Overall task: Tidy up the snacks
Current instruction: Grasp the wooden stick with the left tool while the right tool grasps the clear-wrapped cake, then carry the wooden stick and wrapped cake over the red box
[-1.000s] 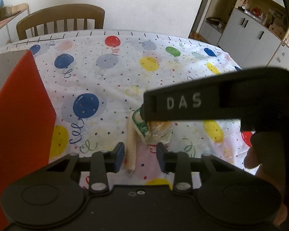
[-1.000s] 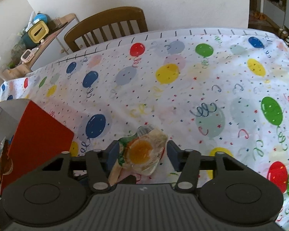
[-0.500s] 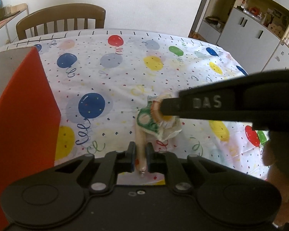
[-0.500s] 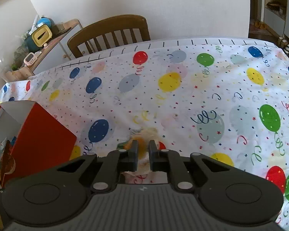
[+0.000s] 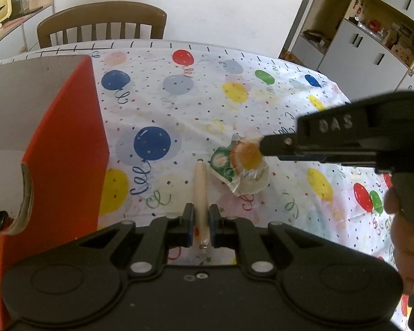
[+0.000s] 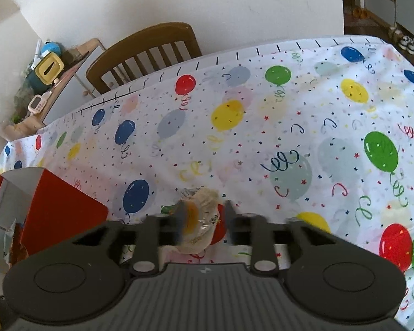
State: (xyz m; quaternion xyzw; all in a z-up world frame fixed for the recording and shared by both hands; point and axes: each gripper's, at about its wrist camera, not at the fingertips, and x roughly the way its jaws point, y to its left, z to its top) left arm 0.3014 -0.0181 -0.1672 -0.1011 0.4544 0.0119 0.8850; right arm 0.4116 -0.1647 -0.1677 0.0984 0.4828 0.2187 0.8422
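Observation:
A thin beige sausage stick (image 5: 201, 190) lies on the balloon tablecloth (image 5: 179, 104), and my left gripper (image 5: 201, 222) is shut on its near end. To its right lies a clear-wrapped round pastry with an orange centre and green print (image 5: 242, 165). In the left wrist view my right gripper's fingertip (image 5: 270, 147) is at the pastry's top. In the right wrist view my right gripper (image 6: 204, 218) has its jaws opening and blurred. The pastry (image 6: 200, 223) sits between them against the left finger (image 6: 180, 216), while the right finger (image 6: 230, 212) stands apart from it.
A red open cardboard box (image 5: 66, 149) stands on the table at the left, also seen as the red box (image 6: 61, 209). A wooden chair (image 5: 102, 19) is at the far edge. White cupboards (image 5: 372, 47) fill the back right. A hand (image 5: 405, 251) grips the right tool.
My left gripper closed on the sausage stick and stays shut. My right gripper closed around the pastry, then spread apart again. Both tools stayed roughly in place.

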